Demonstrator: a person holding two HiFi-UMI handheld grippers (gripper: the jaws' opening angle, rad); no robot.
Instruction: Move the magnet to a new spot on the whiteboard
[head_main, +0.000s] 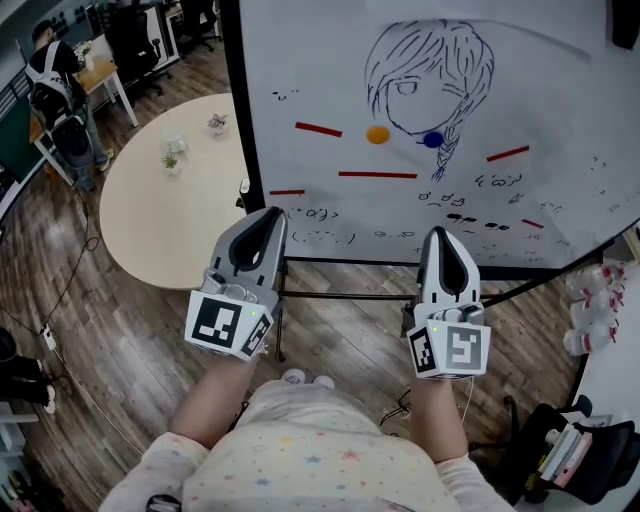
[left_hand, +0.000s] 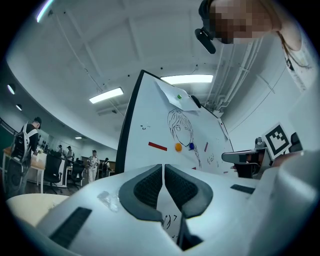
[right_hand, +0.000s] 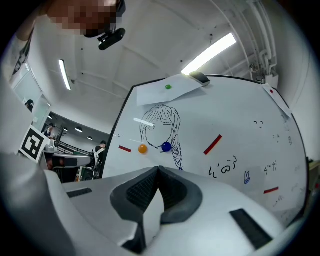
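Observation:
On the whiteboard (head_main: 560, 90) an orange round magnet (head_main: 377, 135) and a blue round magnet (head_main: 432, 140) sit side by side under a drawn girl's face. Several red bar magnets (head_main: 318, 129) lie around them. The orange magnet (left_hand: 178, 147) and the blue magnet (left_hand: 191, 146) also show in the left gripper view, and the same pair, orange (right_hand: 143, 148) and blue (right_hand: 166, 146), in the right gripper view. My left gripper (head_main: 266, 222) is shut and empty, well short of the board. My right gripper (head_main: 440, 240) is shut and empty too, below the magnets.
A round beige table (head_main: 165, 200) with small potted plants stands left of the board. The board's black stand (head_main: 350, 295) crosses the wooden floor in front of me. A person (head_main: 55, 80) stands at the far left. A green magnet (right_hand: 168, 87) pins paper at the board's top.

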